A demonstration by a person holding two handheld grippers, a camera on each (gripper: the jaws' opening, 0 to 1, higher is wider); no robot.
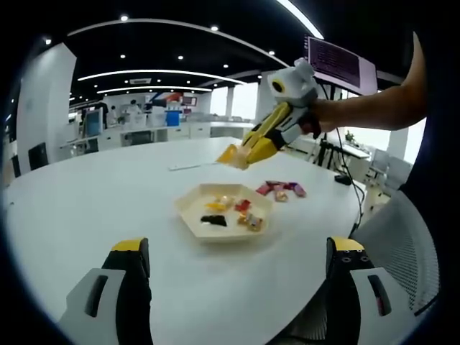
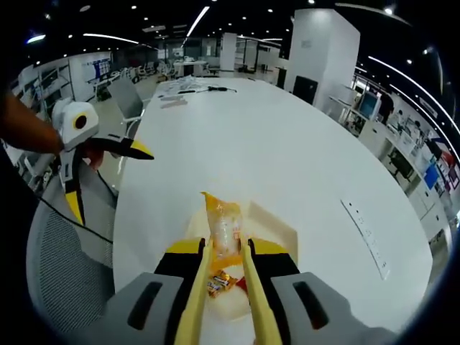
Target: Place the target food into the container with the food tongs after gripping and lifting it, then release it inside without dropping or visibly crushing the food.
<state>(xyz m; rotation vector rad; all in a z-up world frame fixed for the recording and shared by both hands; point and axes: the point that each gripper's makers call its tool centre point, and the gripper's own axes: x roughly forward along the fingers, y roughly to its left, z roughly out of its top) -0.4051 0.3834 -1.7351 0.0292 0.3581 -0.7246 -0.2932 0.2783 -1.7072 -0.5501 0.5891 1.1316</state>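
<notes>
**Wrapped snack held above tray, not yet released**

Item: orange-wrapped snack (image 2: pixel 223 228), pinched between the yellow food tongs (image 2: pixel 224 287), directly above the cream hexagonal tray (image 2: pixel 277 224). Tongs themselves clamped between the jaws of the right gripper (image 2: pixel 224 267), closed on them. Seen from the left gripper view: the same right gripper (image 1: pixel 280 126) raised above and behind the tray (image 1: pixel 188 208), tong tips carrying the yellow packet (image 1: pixel 228 154).

Inside the tray: several small wrapped sweets (image 1: pixel 231 213), yellow, red and dark. Just beside the tray on its far side: loose cluster of pink and red sweets (image 1: pixel 280 189).

Left gripper (image 1: pixel 237 262): near the table edge, short of the tray, jaws spread wide, holding nothing.

Risks, as judged: packet held high over the tray, so an early opening likely to bounce it off the rim or onto the table; thin crinkly wrapper prone to sliding from smooth tong tips; harder squeeze likely to crush the contents.

Surface: large white round table (image 1: pixel 100 201), smooth and matte. Beyond the tray: a flat power strip (image 2: pixel 366 237), cables. Beside the table: grey mesh chair (image 2: pixel 57 251). Room: open-plan office, ceiling spotlights, light strips, desks, wall screen (image 1: pixel 338 65).
</notes>
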